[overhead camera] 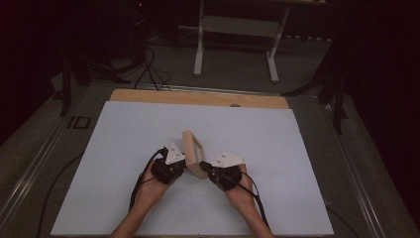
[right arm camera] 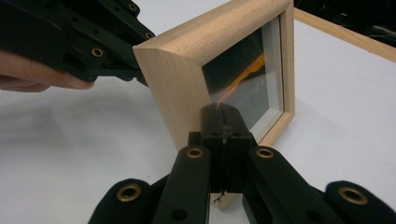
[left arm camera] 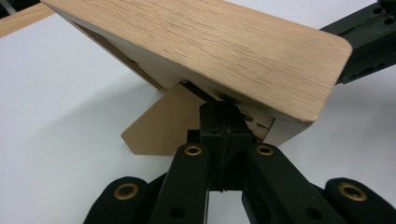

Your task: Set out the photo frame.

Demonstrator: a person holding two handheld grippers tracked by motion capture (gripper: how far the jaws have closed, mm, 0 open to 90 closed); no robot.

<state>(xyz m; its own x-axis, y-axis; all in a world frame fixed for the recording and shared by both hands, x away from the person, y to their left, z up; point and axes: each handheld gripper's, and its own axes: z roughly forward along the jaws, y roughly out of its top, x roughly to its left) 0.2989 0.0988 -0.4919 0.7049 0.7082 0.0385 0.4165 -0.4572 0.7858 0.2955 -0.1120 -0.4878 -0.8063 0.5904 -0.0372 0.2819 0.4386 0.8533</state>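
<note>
A light wooden picture frame (overhead camera: pixel 192 151) stands on edge on the white sheet (overhead camera: pixel 129 134), propped on its easel back (left arm camera: pixel 161 128). My left gripper (overhead camera: pixel 184 166) is shut, its tips (left arm camera: pixel 222 111) tucked under the frame's (left arm camera: pixel 210 42) back rim beside the easel. My right gripper (overhead camera: pixel 203 165) is also shut, its tips (right arm camera: pixel 222 112) against the near lower corner of the frame (right arm camera: pixel 182 88), next to the glass pane (right arm camera: pixel 247 88). Whether either pinches a thin part I cannot see. The left gripper (right arm camera: pixel 139 74) touches the frame's far side in the right gripper view.
The white sheet covers a wooden tabletop (overhead camera: pixel 198 97) whose far strip is bare. Beyond the table stand a white desk frame (overhead camera: pixel 199 49) and dark stands with cables (overhead camera: pixel 148 69) on the floor. Metal rails (overhead camera: pixel 34 163) run along both table sides.
</note>
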